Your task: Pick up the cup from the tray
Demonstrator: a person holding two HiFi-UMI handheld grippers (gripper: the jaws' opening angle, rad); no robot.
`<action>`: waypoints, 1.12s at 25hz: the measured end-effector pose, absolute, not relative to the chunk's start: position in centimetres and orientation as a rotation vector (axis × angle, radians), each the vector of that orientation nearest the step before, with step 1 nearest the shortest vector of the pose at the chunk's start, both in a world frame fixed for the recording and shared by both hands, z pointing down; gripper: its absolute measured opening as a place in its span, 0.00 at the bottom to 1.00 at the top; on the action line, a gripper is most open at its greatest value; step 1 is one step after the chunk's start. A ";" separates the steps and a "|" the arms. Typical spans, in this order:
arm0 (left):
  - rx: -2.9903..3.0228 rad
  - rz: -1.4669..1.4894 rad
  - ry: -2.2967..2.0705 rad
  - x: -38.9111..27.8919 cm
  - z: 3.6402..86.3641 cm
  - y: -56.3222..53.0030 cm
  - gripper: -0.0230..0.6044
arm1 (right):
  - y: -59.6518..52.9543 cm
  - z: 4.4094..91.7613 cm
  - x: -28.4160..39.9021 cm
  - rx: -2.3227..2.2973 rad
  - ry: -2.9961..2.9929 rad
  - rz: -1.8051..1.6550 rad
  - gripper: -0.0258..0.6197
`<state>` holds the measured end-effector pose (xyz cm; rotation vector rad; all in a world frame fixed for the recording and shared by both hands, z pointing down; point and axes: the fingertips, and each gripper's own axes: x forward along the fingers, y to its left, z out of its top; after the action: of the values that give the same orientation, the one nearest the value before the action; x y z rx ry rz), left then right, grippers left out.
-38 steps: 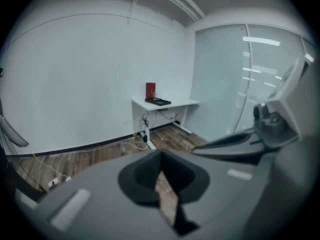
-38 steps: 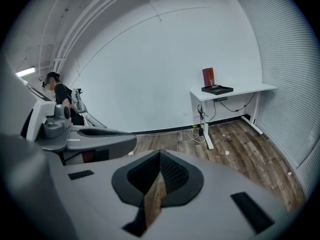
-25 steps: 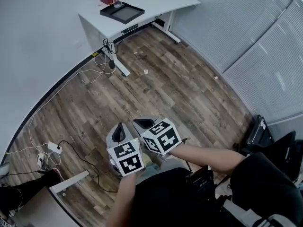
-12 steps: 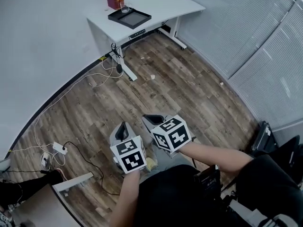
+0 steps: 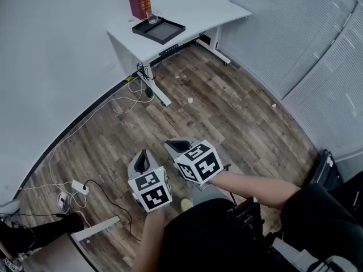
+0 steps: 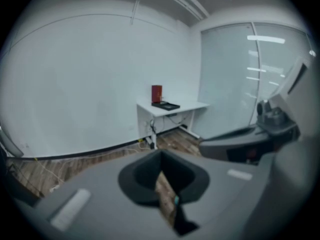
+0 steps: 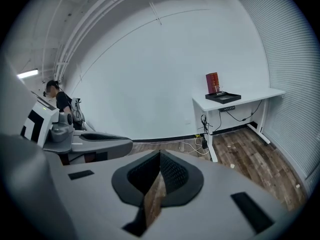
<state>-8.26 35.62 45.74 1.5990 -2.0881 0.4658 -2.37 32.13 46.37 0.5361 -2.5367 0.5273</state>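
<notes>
A clear cup stands at the back corner of a black tray on a white desk far across the room, next to a red book. In the right gripper view the cup shows small on the tray; in the left gripper view the tray is a dark strip. My left gripper and right gripper are held side by side close to the body, far from the desk, both shut and empty.
Wooden floor lies between me and the desk. White cables and a power strip trail along the left wall. Blinds line the right side. A dark case sits at the right. A person stands far left.
The desk has slid rightwards and lower in the head view and looks a little nearer. Both grippers stay shut and side by side.
</notes>
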 end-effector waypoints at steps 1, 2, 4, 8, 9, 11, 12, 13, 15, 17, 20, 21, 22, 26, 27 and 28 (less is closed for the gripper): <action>1.599 0.470 -2.088 -8.3 45.8 34.9 0.04 | 31.5 46.4 -2.6 0.526 -2.538 0.522 0.06; 1.600 0.479 -2.085 -8.3 45.9 34.0 0.04 | 30.7 46.4 -2.8 0.518 -2.539 0.519 0.06; 1.597 0.498 -2.076 -8.4 46.2 32.2 0.04 | 29.0 46.4 -3.0 0.512 -2.538 0.523 0.06; 1.601 0.496 -2.061 -8.0 46.7 28.6 0.04 | 25.6 46.7 -3.0 0.507 -2.529 0.529 0.06; 1.604 0.500 -2.060 -7.9 46.8 27.8 0.04 | 24.8 46.8 -3.0 0.504 -2.528 0.528 0.06; 1.610 0.508 -2.050 -7.8 47.1 26.1 0.04 | 23.1 47.1 -3.1 0.503 -2.523 0.528 0.06; 1.614 0.508 -2.042 -7.8 47.3 25.2 0.04 | 22.3 47.3 -3.2 0.506 -2.520 0.530 0.06; 1.618 0.507 -2.034 -7.9 47.3 24.3 0.04 | 21.4 47.4 -3.4 0.507 -2.518 0.534 0.06; 1.629 0.513 -2.019 -7.9 47.4 22.5 0.04 | 19.8 47.5 -3.8 0.508 -2.515 0.544 0.06; 1.640 0.526 -2.009 -7.8 47.3 20.7 0.04 | 18.1 47.4 -4.1 0.506 -2.514 0.553 0.06; 1.648 0.540 -2.003 -8.0 47.0 18.5 0.04 | 16.0 47.3 -4.4 0.501 -2.517 0.561 0.06; 1.644 0.547 -2.003 -8.2 46.9 17.9 0.04 | 15.4 47.3 -4.6 0.499 -2.518 0.566 0.06; 1.637 0.555 -2.005 -8.5 47.0 17.3 0.04 | 14.8 47.3 -4.8 0.496 -2.521 0.574 0.06; 1.623 0.588 -2.002 -9.3 47.0 14.8 0.04 | 12.3 47.2 -5.6 0.491 -2.526 0.603 0.06; 1.624 0.592 -2.000 -9.5 46.9 14.2 0.04 | 11.8 47.2 -5.8 0.490 -2.527 0.606 0.06; 1.626 0.594 -2.000 -9.6 46.8 13.7 0.04 | 11.3 47.1 -6.0 0.488 -2.529 0.609 0.06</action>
<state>-9.62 13.65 46.80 1.6256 -1.9995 0.5944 -5.97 11.27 47.11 0.4883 -2.5295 0.6094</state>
